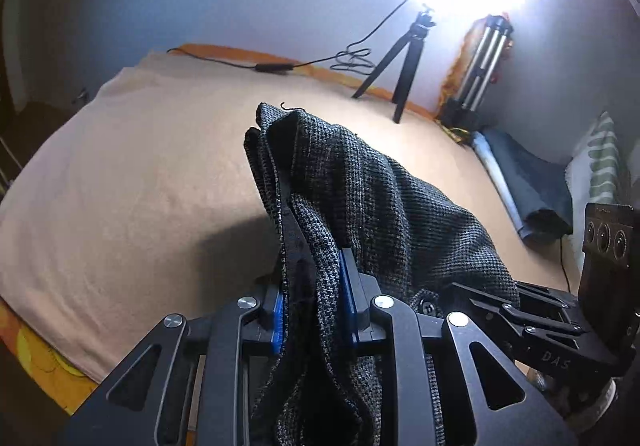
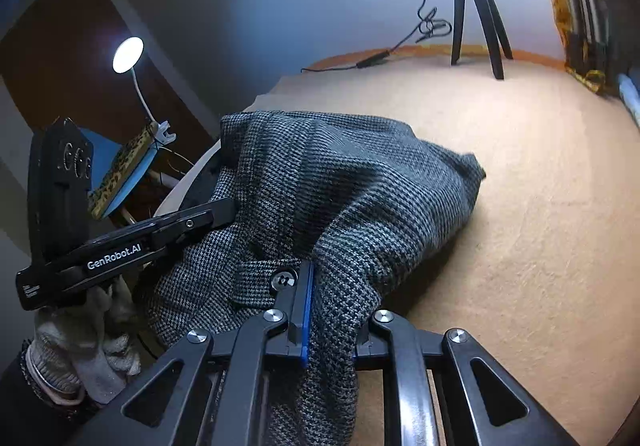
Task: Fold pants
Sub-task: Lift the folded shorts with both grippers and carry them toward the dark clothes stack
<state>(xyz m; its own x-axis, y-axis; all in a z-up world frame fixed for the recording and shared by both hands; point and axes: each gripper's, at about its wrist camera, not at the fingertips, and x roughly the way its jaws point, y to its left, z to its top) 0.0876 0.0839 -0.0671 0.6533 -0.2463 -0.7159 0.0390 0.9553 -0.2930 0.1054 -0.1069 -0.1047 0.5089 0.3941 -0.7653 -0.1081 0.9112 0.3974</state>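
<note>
The pants are dark grey houndstooth cloth, bunched in a heap over the tan bed surface. My left gripper is shut on a thick fold of the pants, with cloth draped over its blue-padded fingers. My right gripper is shut on the pants near the waistband button. The two grippers are close side by side: the right one shows at the lower right of the left wrist view, and the left one shows at the left of the right wrist view, held by a gloved hand.
A small black tripod and a cable stand at the bed's far edge by the wall. A silver tripod and a rolled blue mat lie at the right. A desk lamp is off the bed's left side.
</note>
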